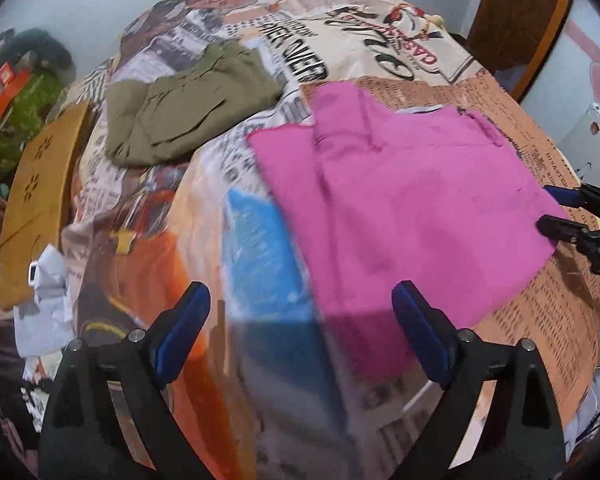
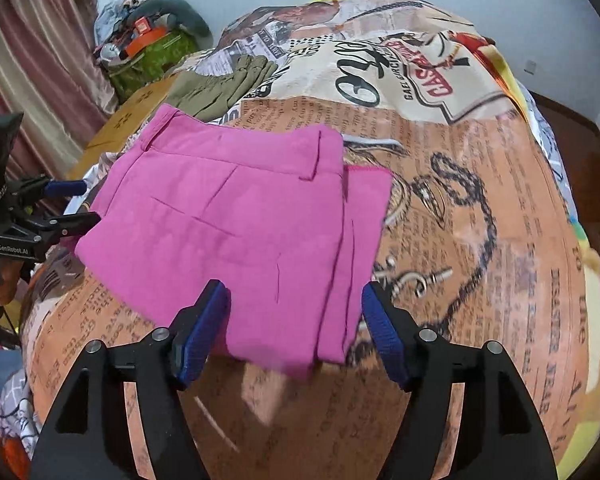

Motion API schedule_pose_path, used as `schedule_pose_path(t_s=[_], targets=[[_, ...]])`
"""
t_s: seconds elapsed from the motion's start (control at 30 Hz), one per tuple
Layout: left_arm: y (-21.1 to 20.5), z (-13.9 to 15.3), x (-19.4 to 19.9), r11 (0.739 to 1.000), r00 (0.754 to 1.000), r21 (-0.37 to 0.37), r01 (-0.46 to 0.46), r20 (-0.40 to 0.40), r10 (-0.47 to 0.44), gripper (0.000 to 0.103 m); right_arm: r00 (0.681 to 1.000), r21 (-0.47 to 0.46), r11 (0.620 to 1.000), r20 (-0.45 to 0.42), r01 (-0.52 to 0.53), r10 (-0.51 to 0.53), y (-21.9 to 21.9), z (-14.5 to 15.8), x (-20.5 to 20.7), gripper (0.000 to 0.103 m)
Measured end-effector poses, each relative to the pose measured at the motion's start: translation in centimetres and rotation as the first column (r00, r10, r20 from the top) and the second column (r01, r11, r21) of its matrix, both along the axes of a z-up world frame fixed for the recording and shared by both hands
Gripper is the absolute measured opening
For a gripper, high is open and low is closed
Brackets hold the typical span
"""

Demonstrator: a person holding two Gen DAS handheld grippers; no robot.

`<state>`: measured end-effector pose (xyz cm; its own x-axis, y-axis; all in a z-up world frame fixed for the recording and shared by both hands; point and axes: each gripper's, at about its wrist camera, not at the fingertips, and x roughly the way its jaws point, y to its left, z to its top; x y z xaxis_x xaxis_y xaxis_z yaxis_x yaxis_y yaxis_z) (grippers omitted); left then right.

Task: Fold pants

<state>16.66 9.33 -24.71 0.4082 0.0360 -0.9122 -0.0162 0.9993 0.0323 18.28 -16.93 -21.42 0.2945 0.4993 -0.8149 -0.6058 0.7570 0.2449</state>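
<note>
I see the pink pants [image 2: 236, 216] lying folded into a flat packet on the printed bedspread [image 2: 460, 208], waistband on the far side. My right gripper [image 2: 296, 332] hangs released over their near edge, my left gripper [image 1: 300, 332] spread wide at their side (nothing pinched in either). Olive pants [image 1: 188, 116] lie folded farther back, well apart.

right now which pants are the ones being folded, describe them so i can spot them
Start from the bed with the newspaper-print cover. On its orange text patch lie the pink pants, folded into a flat stack with the waistband at the far edge. The olive pants beyond them are rumpled and dull; these are bright and smooth.
</note>
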Motion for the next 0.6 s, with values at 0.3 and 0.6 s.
schedule_pose_path(t_s=[0.3,0.6], targets=[[1.4,0.3,-1.6,0.998,0.998,-0.008,-0.059,0.017,0.059,0.094,1.0,-0.032,0.999,0.02,0.01,-0.009,-0.8,1.0,-0.8,0.068],[0.3,2.5,-0.3,0.998,0.996,-0.03,-0.048,0.079,0.05,0.094,0.996,0.018,0.998,0.062,0.057,-0.058,-1.6,2.6,0.1,0.068]])
